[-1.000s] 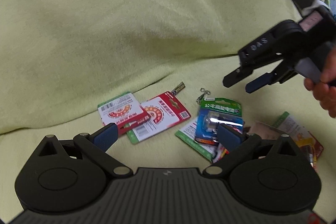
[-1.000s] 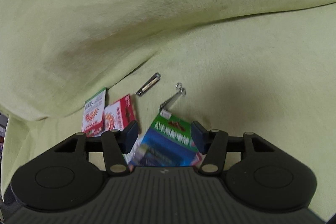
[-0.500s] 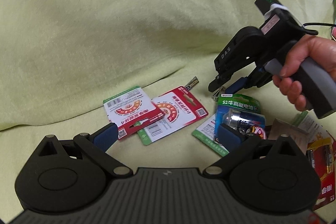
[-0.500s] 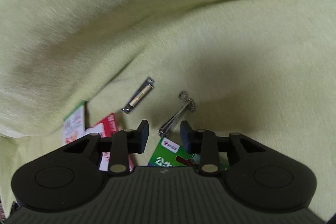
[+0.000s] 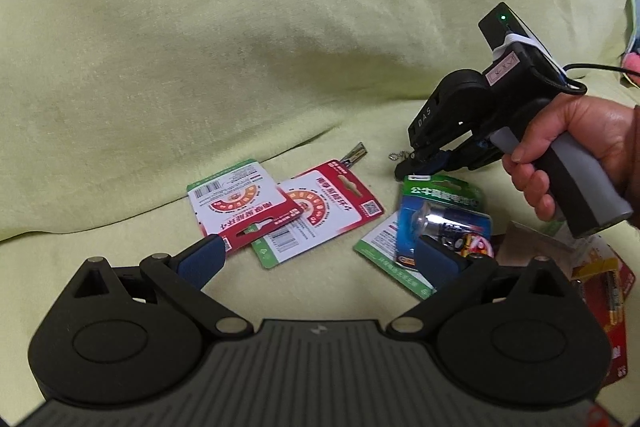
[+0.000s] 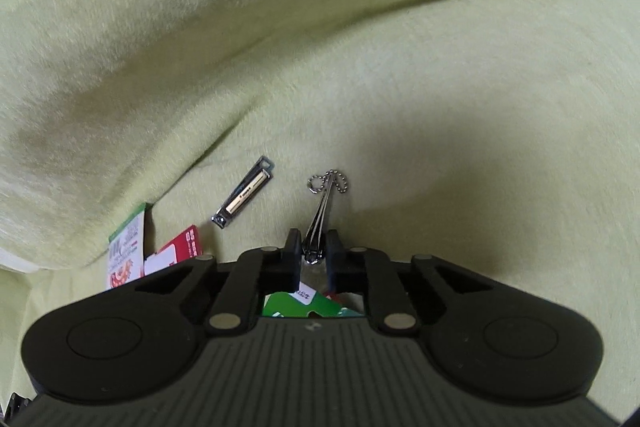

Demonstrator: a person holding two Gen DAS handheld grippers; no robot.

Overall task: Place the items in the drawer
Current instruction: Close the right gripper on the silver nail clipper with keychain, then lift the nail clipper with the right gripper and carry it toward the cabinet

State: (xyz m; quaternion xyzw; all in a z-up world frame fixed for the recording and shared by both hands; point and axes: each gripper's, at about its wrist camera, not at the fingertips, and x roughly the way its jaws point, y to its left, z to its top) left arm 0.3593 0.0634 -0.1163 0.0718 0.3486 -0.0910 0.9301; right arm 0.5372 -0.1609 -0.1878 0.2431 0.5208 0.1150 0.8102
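Observation:
Several items lie on a yellow-green cushion [image 5: 200, 47]. In the right wrist view my right gripper [image 6: 313, 247] is down on the cushion, its fingers nearly together around the head of a chained nail clipper [image 6: 322, 211]. In the left wrist view the same right gripper [image 5: 416, 163] points down just behind a green battery pack [image 5: 440, 211], with the clipper's chain [image 5: 394, 155] showing beside it. My left gripper [image 5: 318, 255] hovers open over two red-and-white cards [image 5: 240, 203] and holds nothing. A second nail clipper [image 6: 244, 193] lies loose to the left.
A person's hand [image 5: 572, 143] holds the right gripper's grey handle. A red battery pack [image 5: 608, 287] and a brown card [image 5: 528, 247] lie at the right. The cushion back [image 6: 240, 27] rises steeply behind the items. No drawer is in view.
The right gripper has come down and forward from over the green battery pack to the chained clipper, and its fingers have narrowed around it. The left gripper has shifted slightly and stays open.

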